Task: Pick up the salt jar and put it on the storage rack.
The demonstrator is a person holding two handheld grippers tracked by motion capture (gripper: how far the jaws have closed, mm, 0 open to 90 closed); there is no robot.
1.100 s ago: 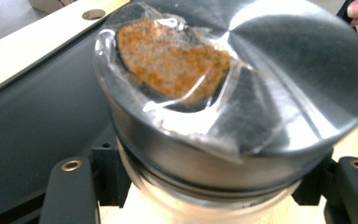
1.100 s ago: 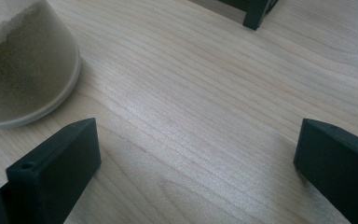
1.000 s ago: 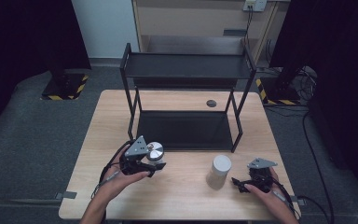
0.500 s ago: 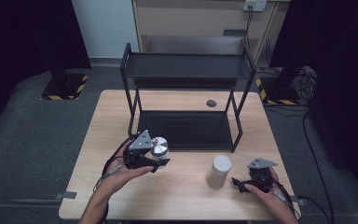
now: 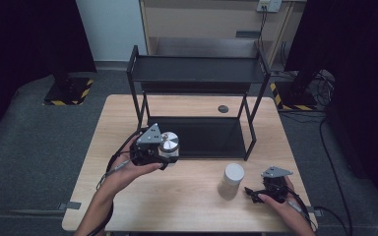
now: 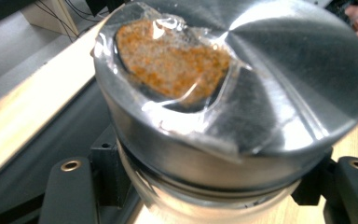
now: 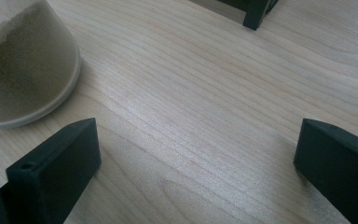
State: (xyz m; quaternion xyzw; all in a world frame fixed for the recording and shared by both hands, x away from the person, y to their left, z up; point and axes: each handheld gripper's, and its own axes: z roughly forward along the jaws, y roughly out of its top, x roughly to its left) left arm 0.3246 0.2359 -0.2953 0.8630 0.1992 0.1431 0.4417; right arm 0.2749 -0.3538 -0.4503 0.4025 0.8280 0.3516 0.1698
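From above, your left gripper (image 5: pixel 165 153) has the metal-lidded jar (image 5: pixel 169 145) clamped between its jaws, held up off the wooden table (image 5: pixel 187 204) just in front of the black shelf rack (image 5: pixel 197 73). The jar sits at the front left corner of the rack's lower shelf, its shiny lid facing up. Over at the table's right front, your right gripper (image 5: pixel 252 192) rests low on the wood, and the white jar (image 5: pixel 232 180) stands upright just to its left, apart from the tips. A small dark disc (image 5: pixel 223 108) lies on the table behind the rack's lower shelf.

Down the left gripper view now: the metal-lidded jar (image 6: pixel 233 93) is right up against the lens, the brushed steel lid wide across the top, with a clear window showing orange-brown granules inside. Your jaws come up on either side below the lid and press against the glass body, so that's a firm hold on the jar. Pale wood shows under it at the lower right.

Right gripper view: your two black jaws stand wide apart with bare wood grain between them, gripping nothing. The white jar (image 7: pixel 18 70) is at the upper left, its base on the table, just beyond the left jaw and not touching it. A foot of the rack (image 7: pixel 256 14) shows at the top.
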